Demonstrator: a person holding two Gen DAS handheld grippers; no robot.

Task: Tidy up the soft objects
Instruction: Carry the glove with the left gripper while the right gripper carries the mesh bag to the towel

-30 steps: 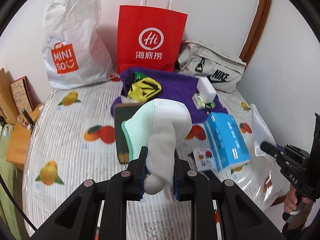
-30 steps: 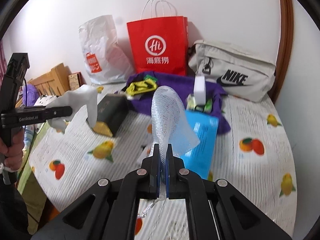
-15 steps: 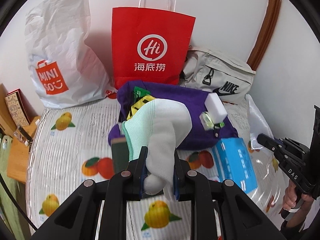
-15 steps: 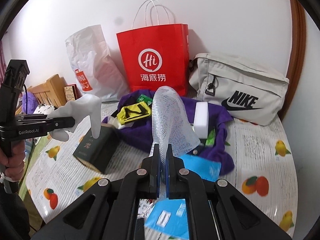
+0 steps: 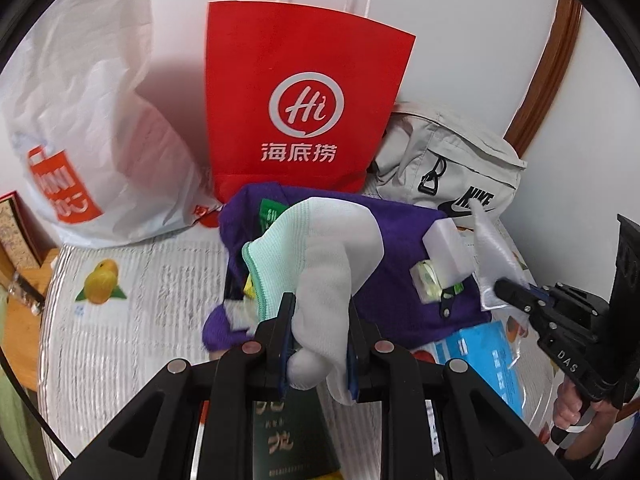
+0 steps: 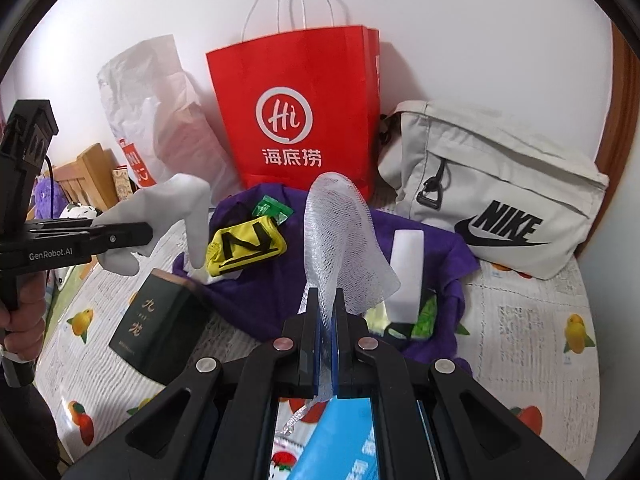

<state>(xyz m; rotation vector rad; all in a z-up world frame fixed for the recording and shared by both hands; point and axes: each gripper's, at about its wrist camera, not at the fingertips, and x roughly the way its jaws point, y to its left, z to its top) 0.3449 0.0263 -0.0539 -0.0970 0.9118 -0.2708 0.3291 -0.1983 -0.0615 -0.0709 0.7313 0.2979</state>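
The left gripper [image 5: 316,344] clamps a white knit glove with a mint cuff [image 5: 320,248]; the right gripper [image 6: 325,334] pinches a white mesh foam sleeve [image 6: 340,236]. Both hang above the crumpled purple cloth [image 6: 256,300], near the red paper bag [image 6: 304,112] at the wall.

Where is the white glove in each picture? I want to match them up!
Left wrist view: the white glove fills the lower middle, pinched in the left gripper.
Right wrist view: the same glove hangs at the left edge, in the left gripper reaching in from the side.
Shared landmark: the red paper bag standing against the wall behind the purple cloth.
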